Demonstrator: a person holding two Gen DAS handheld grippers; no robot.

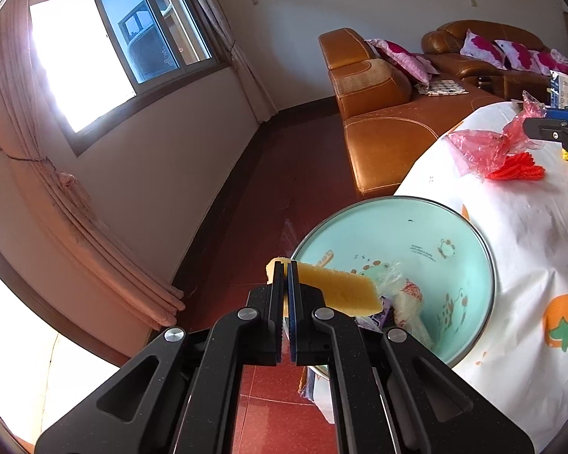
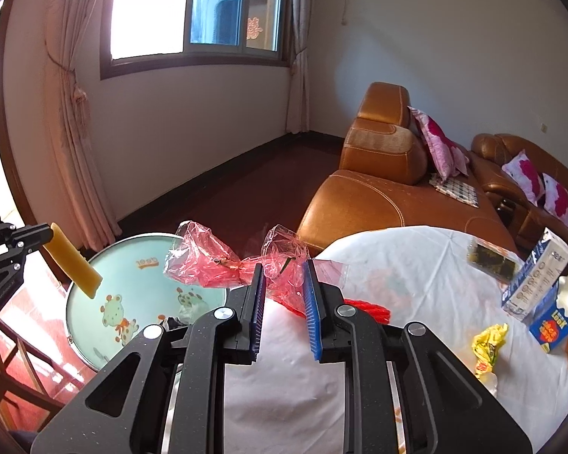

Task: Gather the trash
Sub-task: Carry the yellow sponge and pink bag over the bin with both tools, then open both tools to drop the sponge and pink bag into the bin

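Note:
My left gripper (image 1: 286, 265) is shut on a yellow sponge (image 1: 337, 290) and holds it over a pale green basin (image 1: 454, 227). The basin holds clear plastic and other scraps (image 1: 405, 299). The right wrist view shows the sponge (image 2: 74, 261) above the basin (image 2: 140, 283). My right gripper (image 2: 284, 268) is open, its jaws on either side of a crumpled red plastic bag (image 2: 223, 261) at the table edge. The bag (image 1: 484, 147) and a red string bundle (image 1: 518, 170) lie on the white tablecloth (image 1: 511, 265).
Milk cartons (image 2: 541, 287), a yellow wrapper (image 2: 488, 344) and a dark packet (image 2: 492, 261) lie on the table's right side. A brown leather sofa (image 2: 378, 196) with pink cushions stands behind the table. A window and curtains are on the far wall.

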